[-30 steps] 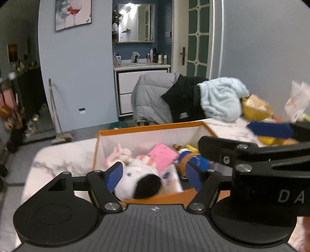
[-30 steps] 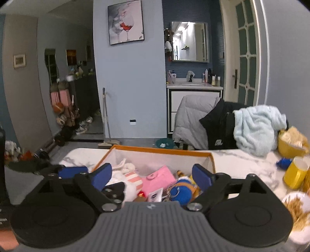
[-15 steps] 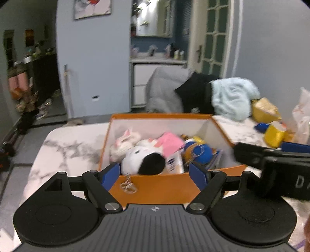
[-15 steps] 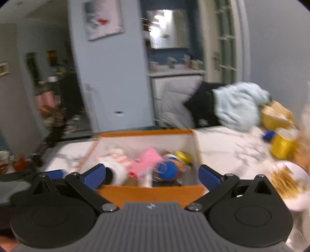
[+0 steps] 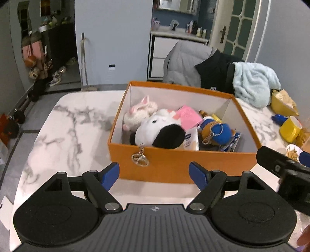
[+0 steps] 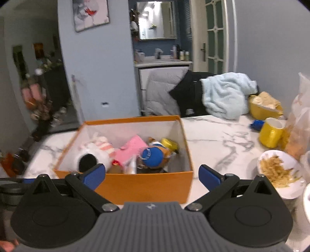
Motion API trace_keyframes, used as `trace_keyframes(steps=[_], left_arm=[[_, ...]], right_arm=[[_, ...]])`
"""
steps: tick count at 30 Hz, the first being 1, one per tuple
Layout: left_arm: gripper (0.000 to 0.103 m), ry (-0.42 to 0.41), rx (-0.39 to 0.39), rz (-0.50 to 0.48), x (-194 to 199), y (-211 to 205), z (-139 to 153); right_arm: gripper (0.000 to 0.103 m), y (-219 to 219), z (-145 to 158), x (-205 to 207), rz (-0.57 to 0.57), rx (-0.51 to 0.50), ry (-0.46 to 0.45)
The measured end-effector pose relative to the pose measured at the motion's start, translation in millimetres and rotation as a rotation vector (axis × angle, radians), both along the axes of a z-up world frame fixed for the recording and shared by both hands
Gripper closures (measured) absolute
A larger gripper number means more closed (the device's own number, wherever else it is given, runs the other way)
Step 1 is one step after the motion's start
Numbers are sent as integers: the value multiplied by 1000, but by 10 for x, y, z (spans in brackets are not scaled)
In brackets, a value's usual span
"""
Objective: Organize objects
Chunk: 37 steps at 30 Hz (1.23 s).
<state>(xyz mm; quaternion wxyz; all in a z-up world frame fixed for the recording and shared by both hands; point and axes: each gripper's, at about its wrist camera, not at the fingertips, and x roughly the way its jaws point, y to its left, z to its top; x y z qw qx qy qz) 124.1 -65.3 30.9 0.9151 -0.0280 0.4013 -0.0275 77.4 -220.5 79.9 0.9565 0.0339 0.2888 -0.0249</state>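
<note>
The orange box [image 5: 186,164] sits on the marble table [image 5: 73,124], toys inside. The left view alone shows a keychain [image 5: 139,156] hanging over its front wall; the right view alone shows a snack plate [image 6: 279,172]. The left gripper [image 5: 154,175] and the right gripper [image 6: 152,175] hover before it, spread wide, empty.

The walls [image 6: 96,64] were pale blue-grey. A picture [image 6: 90,14] of wine glasses hung at eleven o'clock in the right wrist view. At twelve o'clock a lit mirror [image 6: 157,19] sat above a white vanity [image 6: 162,67] with bottles on top. A door [image 6: 215,34] with frosted panes stood at one o'clock. A grey coat [image 5: 186,64], a black jacket [image 5: 217,71] and a light blue blanket [image 5: 253,81] were draped beyond the marble table [image 5: 73,124]. A broom [image 5: 83,60] leaned on the wall at eleven o'clock, and the floor [image 5: 29,120] was grey tile.
</note>
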Motion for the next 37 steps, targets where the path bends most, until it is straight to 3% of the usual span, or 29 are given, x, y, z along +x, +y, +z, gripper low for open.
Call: trace_keyframes(steps=[13, 37], left_arm=[[10, 10, 82, 15, -50, 91, -46], [10, -25, 91, -24, -102, 5, -37]], right_arm=[[1, 208, -175, 122, -39, -31, 64], [1, 127, -212, 133, -58, -59, 64]])
